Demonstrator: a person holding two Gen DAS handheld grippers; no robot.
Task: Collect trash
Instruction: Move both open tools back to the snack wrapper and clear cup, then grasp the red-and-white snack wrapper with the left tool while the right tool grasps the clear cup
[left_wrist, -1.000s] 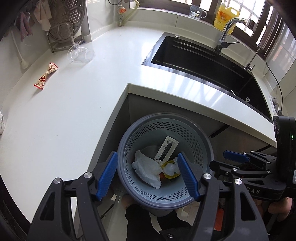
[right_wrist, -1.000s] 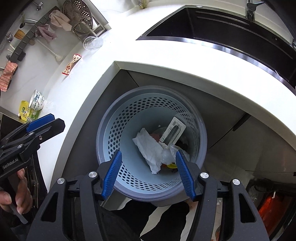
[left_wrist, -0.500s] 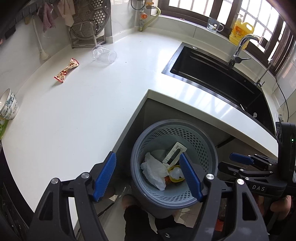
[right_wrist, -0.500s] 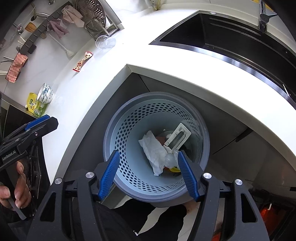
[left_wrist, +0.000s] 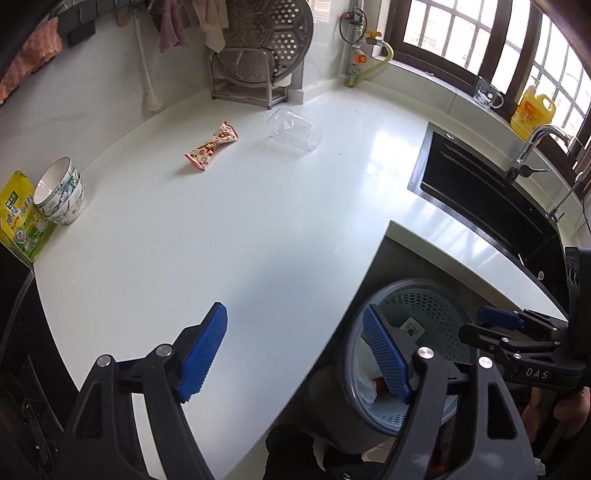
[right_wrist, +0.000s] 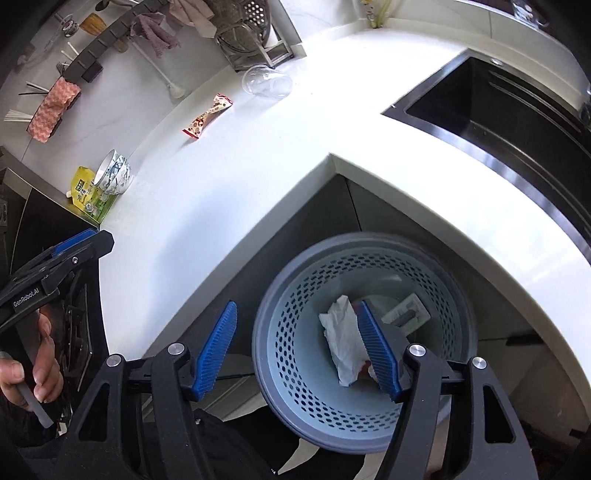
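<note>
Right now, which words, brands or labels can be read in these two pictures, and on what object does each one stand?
"DAS": on the black body of the right gripper.
"GenRobot.AI": on the black body of the left gripper.
Yellow-green pouch: printed characters, too blurred to read.
Red-and-cream snack wrapper, yellow plastic bottle: print unreadable.

Bright daylight from the window (left_wrist: 480, 40), glare on the countertop (right_wrist: 325, 110), fisheye-curved edges, slightly blurred bin (right_wrist: 280, 295)
</note>
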